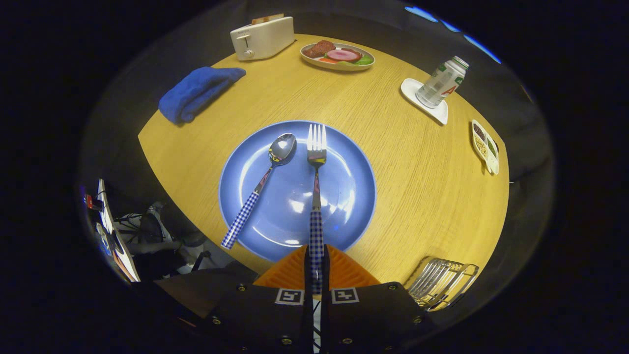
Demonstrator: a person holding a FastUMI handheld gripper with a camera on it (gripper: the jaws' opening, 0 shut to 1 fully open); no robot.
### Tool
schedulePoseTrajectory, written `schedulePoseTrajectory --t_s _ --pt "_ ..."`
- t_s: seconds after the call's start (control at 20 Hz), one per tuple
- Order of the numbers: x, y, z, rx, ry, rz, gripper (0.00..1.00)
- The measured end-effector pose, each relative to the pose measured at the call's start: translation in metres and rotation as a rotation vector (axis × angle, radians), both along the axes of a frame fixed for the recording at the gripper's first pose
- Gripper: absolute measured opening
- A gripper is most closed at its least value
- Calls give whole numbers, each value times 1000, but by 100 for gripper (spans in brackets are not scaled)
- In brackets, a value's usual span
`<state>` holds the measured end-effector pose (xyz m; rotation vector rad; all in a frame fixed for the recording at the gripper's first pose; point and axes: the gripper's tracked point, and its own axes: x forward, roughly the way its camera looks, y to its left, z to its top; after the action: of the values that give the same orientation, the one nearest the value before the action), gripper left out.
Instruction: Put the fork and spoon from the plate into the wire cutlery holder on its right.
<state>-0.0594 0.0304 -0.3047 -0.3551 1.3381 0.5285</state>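
Gripper view: the fork lies on the blue plate, tines pointing away, its checked handle running back between the fingers, which pinch it from both sides. The gripper sits at the plate's near rim. The spoon lies left of the fork, its handle angled out over the plate's near-left rim. The wire cutlery holder stands on the wooden worktop, right of the fingers. Beyond the plate: a blue towel, a toaster, a food dish, a can.
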Motion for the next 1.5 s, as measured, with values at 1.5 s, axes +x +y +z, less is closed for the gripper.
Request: schedulePoseTrajectory --t_s 1.5 --pt "-65 -281 62 -531 397 136 6"
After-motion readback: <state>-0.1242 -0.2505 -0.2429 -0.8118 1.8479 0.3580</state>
